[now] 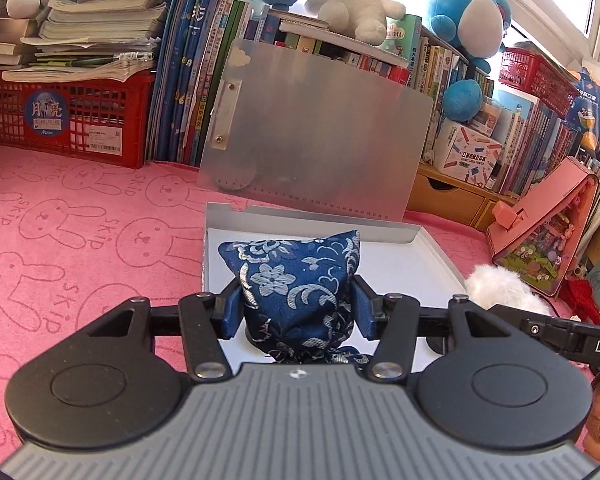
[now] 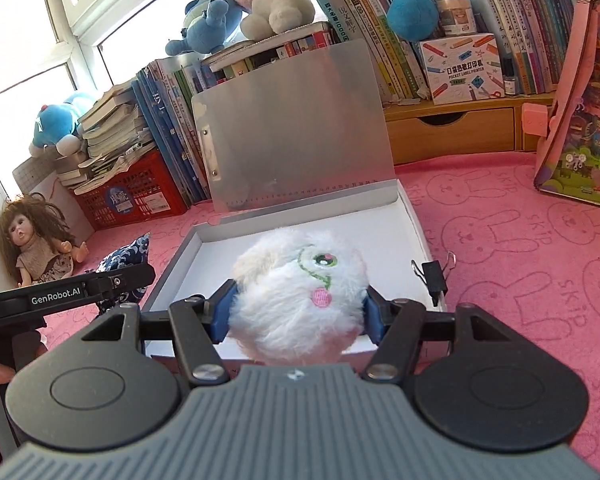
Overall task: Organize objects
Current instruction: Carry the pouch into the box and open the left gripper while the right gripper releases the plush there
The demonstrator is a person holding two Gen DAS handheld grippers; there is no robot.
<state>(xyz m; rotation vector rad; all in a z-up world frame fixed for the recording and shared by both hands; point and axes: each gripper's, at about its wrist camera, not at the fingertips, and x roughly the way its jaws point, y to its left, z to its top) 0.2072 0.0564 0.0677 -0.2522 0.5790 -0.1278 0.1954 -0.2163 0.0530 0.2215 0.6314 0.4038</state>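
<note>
Both wrist cams ride close behind own jaws, angled down; share open white box (image 1: 428, 248) (image 2: 408, 216), bookshelf backdrop.

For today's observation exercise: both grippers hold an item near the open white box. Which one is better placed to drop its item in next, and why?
Right, probably. The right gripper holds the white fluffy toy over the white box interior. The left gripper, gripping the blue pouch, sits at the box's near-left corner.
</note>
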